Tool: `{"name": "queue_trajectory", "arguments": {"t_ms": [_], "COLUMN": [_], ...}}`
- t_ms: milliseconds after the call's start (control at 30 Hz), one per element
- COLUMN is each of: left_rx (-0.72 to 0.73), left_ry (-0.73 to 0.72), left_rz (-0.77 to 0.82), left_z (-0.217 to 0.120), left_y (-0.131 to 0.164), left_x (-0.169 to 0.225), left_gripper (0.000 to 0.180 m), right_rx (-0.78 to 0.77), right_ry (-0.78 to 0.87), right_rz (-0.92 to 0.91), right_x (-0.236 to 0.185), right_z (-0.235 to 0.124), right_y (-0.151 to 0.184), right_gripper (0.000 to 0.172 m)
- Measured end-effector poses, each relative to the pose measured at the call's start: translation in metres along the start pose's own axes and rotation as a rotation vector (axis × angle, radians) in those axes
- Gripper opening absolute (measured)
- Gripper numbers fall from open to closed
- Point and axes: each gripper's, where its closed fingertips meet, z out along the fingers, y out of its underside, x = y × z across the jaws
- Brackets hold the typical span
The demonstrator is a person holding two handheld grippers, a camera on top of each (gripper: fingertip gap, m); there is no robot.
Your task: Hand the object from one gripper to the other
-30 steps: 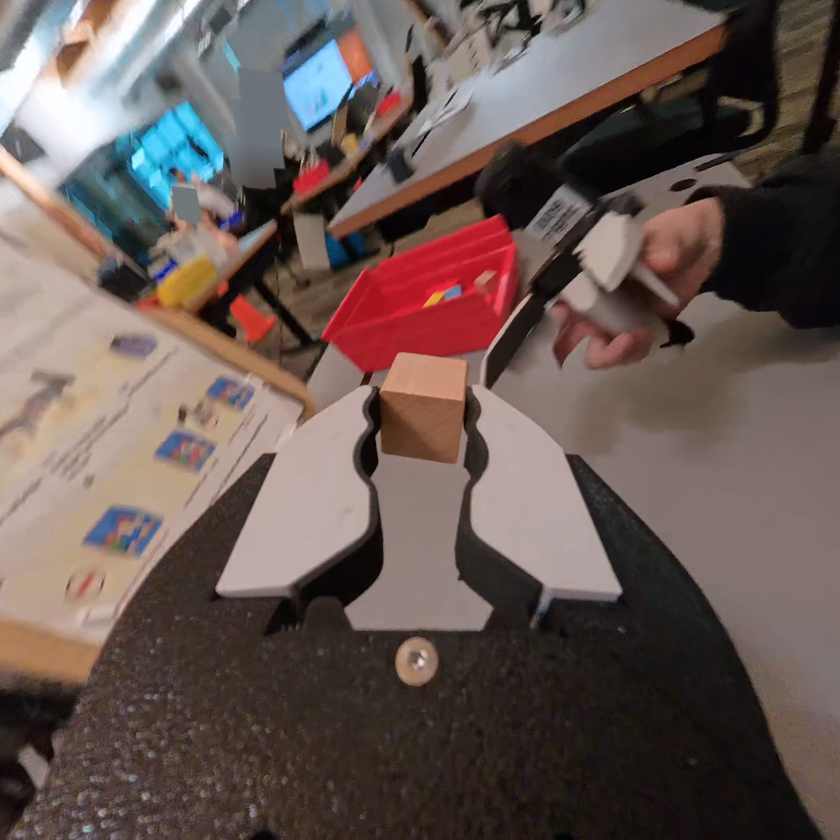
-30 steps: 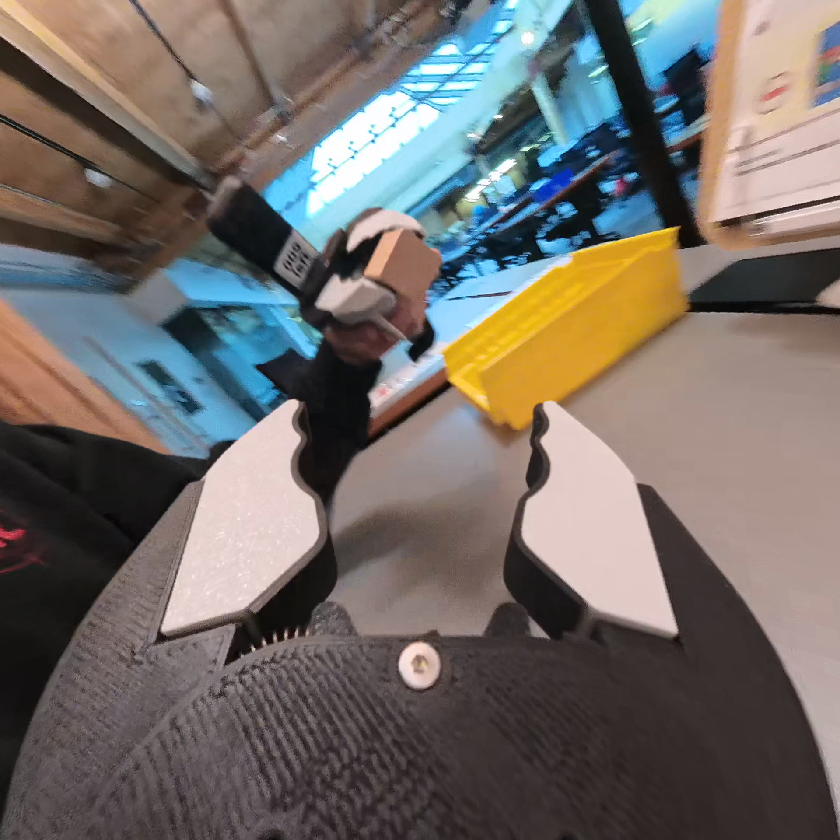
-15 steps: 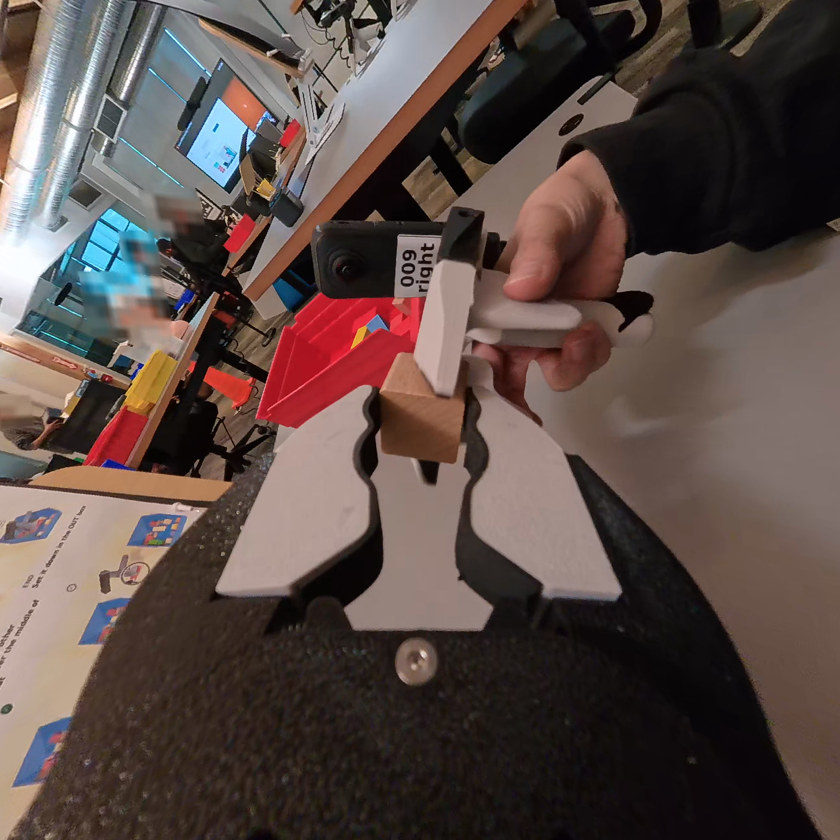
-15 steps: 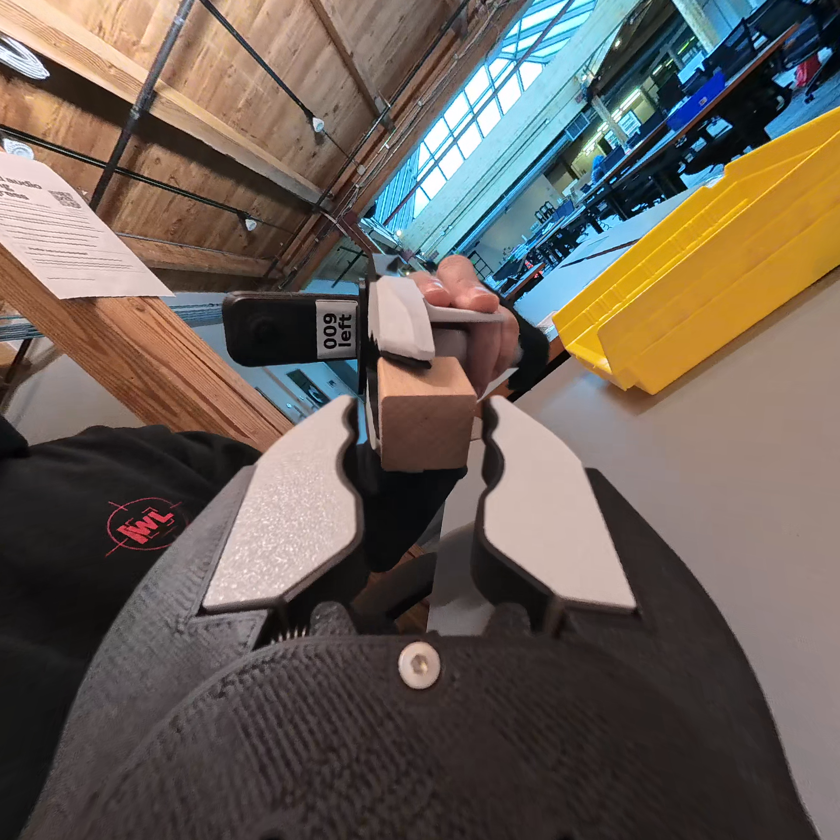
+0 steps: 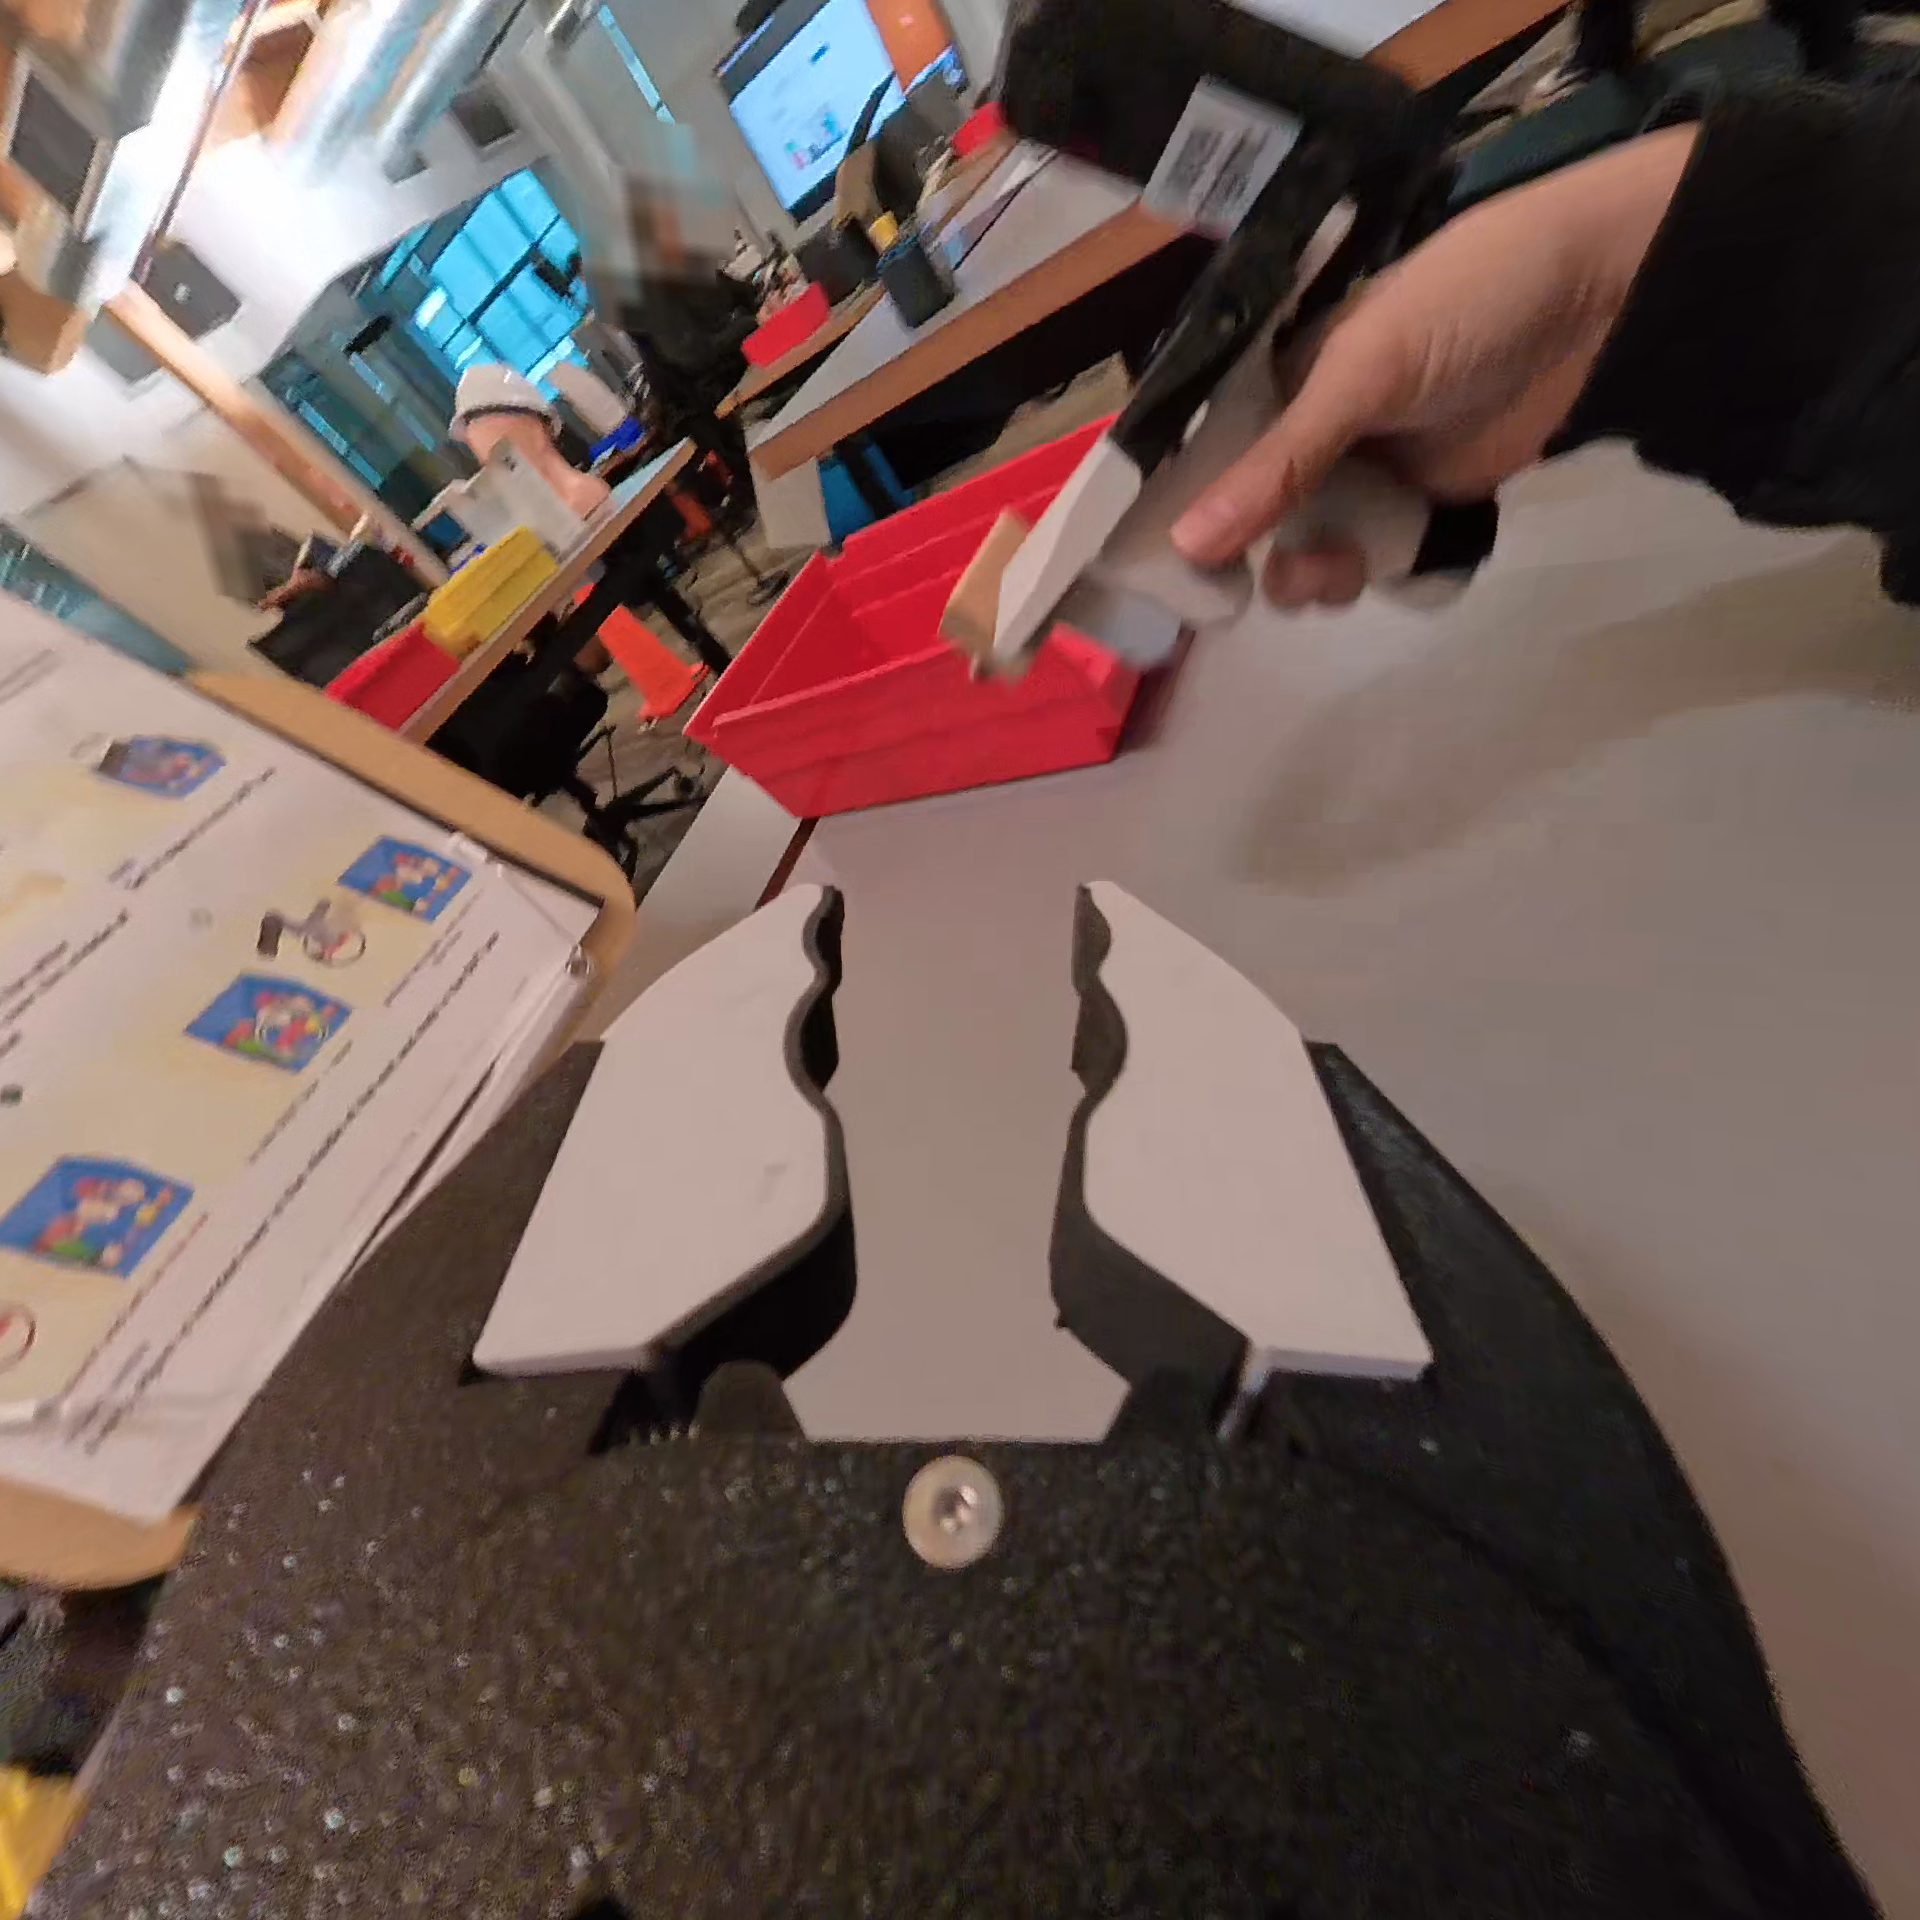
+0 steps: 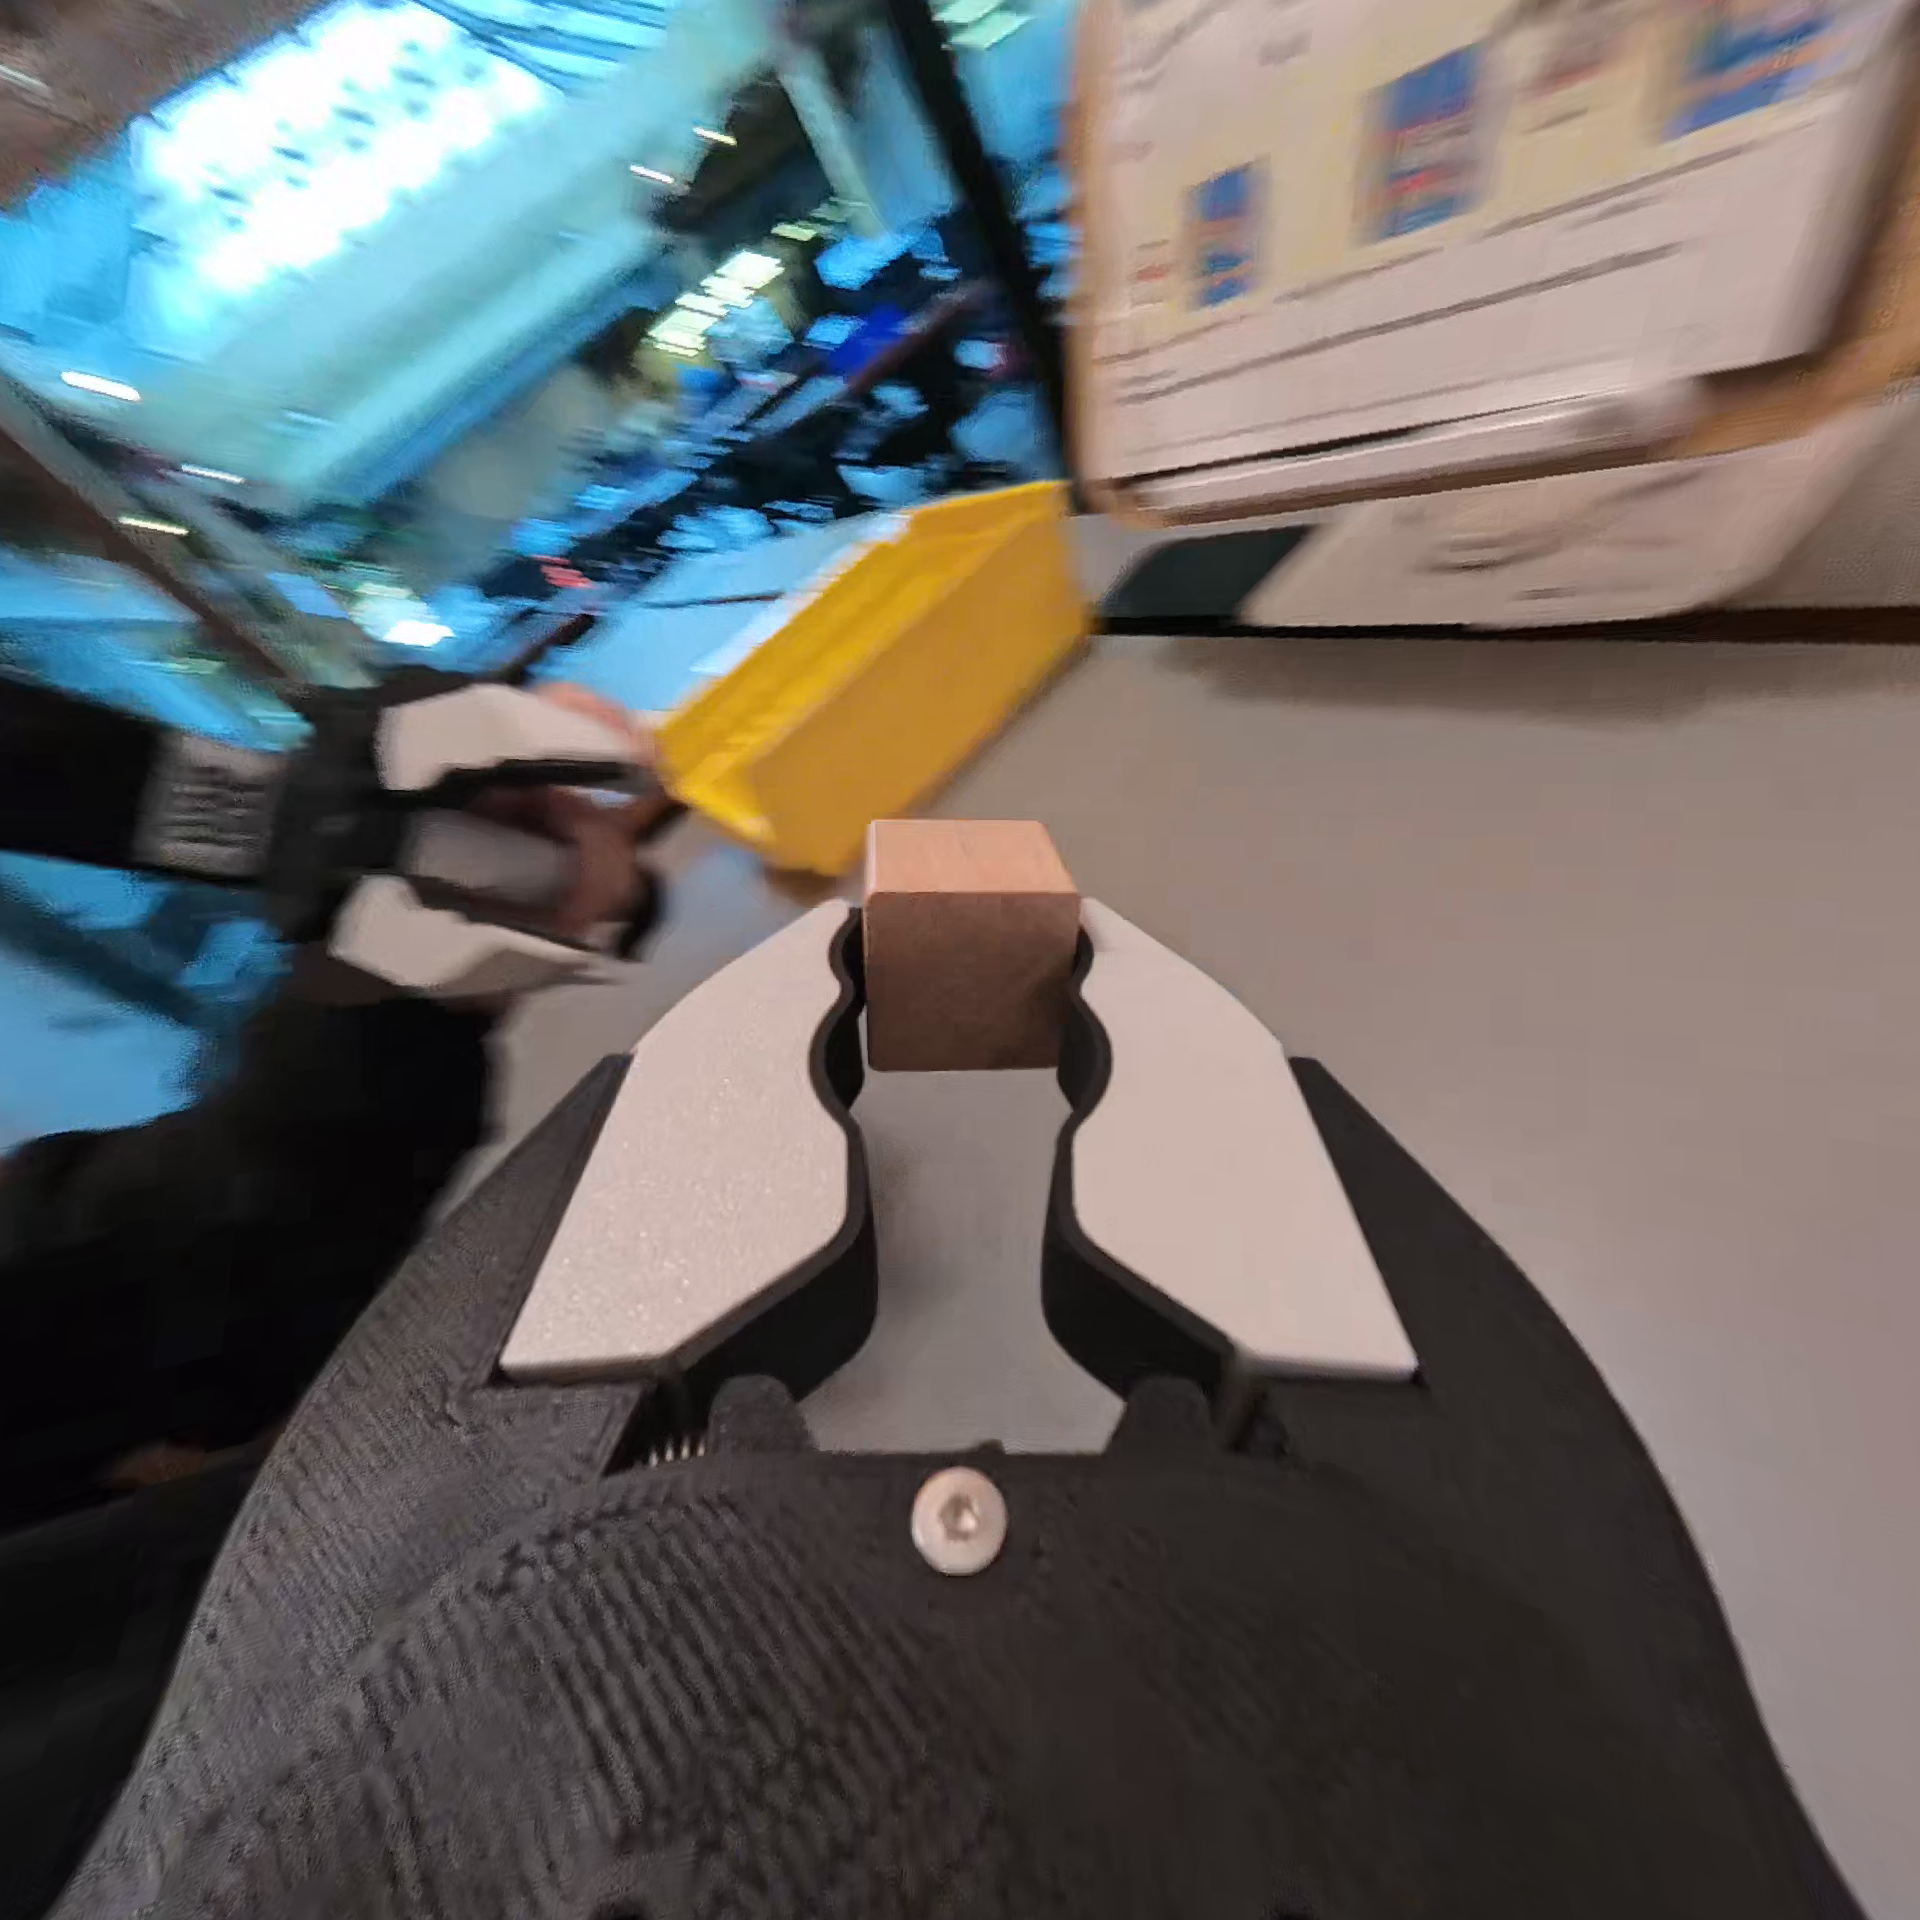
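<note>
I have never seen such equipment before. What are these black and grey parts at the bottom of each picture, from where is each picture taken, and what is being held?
There is no robot. A person holds a hand-operated two-finger gripper in each hand, and each gripper carries a camera looking forward along its grey fingers, so each picture shows its own gripper at the bottom.

In the left wrist view, the left gripper is open and holds nothing. Farther off, a hand holds the other gripper above a red bin on the grey table.

In the right wrist view, the right gripper grips a wooden cube, one finger on each side. Behind it a yellow bin stands on the table.
</note>
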Motion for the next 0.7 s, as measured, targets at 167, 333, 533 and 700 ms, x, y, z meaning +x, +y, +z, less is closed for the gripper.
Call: {"name": "queue_trajectory", "arguments": {"t_ms": [167, 333, 533, 700], "left_rx": [-0.094, -0.092, -0.134, -0.177], "left_ry": [-0.09, -0.127, -0.142, -0.14], "left_rz": [-0.045, -0.147, -0.206, -0.223], "left_z": [-0.013, -0.021, -0.027, -0.031], "left_y": [0.026, 0.036, 0.052, 0.066], "left_x": [0.001, 0.007, 0.013, 0.02], "left_gripper": [0.036, 0.031, 0.029, 0.029], "right_rx": [-0.086, -0.278, -0.501, -0.611], "right_ry": [0.58, 0.894, 0.979, 1.022], "right_rz": [-0.145, -0.165, -0.134, -0.149], "right_x": [0.128, 0.221, 0.274, 0.295], "right_z": [-0.103, -0.182, -0.194, -0.189], "right_y": [-0.03, -0.046, -0.04, -0.031], "right_gripper": [0.035, 0.035, 0.035, 0.035]}}
